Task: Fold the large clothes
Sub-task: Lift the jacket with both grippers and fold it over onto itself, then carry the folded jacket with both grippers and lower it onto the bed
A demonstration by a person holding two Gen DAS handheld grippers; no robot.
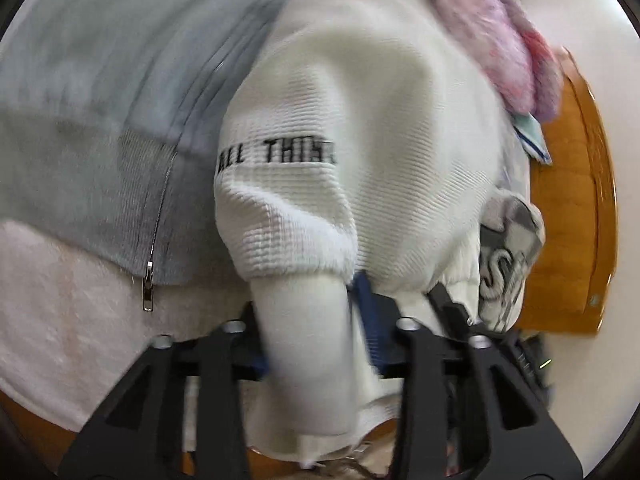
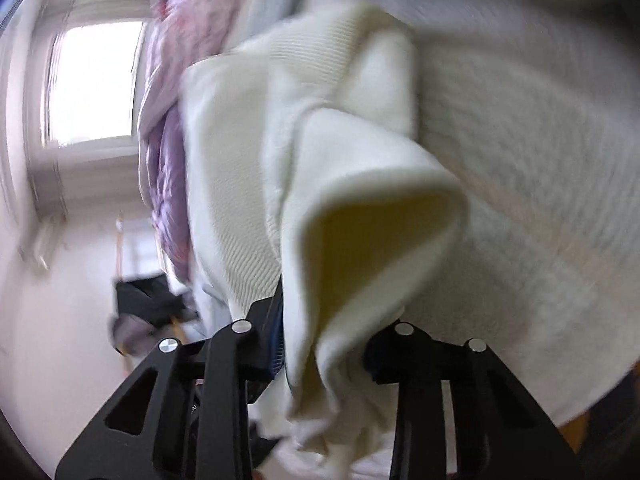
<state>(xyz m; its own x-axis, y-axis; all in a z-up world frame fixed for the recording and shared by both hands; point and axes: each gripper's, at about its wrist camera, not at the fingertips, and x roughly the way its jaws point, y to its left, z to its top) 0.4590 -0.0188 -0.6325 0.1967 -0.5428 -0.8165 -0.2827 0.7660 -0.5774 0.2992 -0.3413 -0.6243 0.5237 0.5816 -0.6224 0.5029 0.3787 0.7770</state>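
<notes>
A white ribbed knit sweater (image 1: 360,100) with black stitched lettering fills the middle of the left wrist view. My left gripper (image 1: 320,320) is shut on its cuffed sleeve end, which hangs down between the black fingers. In the right wrist view the same white sweater (image 2: 320,152) drapes down, and my right gripper (image 2: 324,344) is shut on a fold of its fabric, a rolled edge bulging just above the fingers. Both pictures are blurred by motion.
A grey zip-up garment (image 1: 100,140) lies left of the sweater on a pale pink towel (image 1: 60,312). A pink and purple fuzzy garment (image 1: 512,40) sits at the back right, also (image 2: 180,60). A wooden table edge (image 1: 576,200) shows right. A window (image 2: 92,80) is at left.
</notes>
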